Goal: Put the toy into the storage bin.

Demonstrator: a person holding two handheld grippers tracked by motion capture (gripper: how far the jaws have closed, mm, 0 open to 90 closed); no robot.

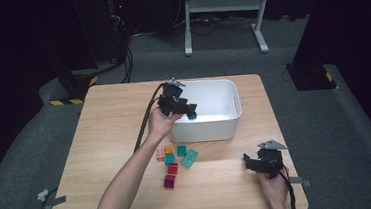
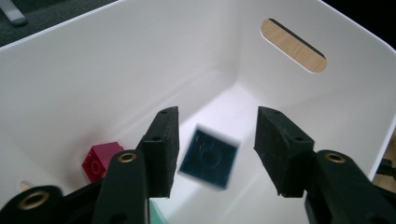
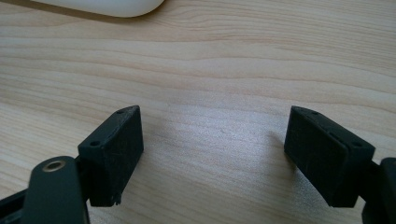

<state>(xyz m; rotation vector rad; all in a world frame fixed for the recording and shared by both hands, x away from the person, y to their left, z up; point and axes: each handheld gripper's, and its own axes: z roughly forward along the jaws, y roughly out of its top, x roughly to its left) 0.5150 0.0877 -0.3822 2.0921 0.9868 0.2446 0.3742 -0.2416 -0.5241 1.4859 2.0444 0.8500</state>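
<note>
Wooden table (image 1: pixel 124 119) on grey carpet, dark room behind. Left gripper (image 2: pixel 217 140) hangs over the white bin (image 1: pixel 225 126) at the table's far middle; jaws apart w/ a dark blue block (image 2: pixel 208 158) between them, blurred, touching neither pad, bin floor below. Red block (image 2: pixel 99 160) lies in the bin by its wall. Right gripper (image 3: pixel 212 154) sits low over bare wood near-right of the bin, jaws wide apart w/ nothing between. Loose blocks (image 1: pixel 173 158) in pink, orange, teal, red and magenta cluster just in front of the bin, left of the right gripper.
</note>
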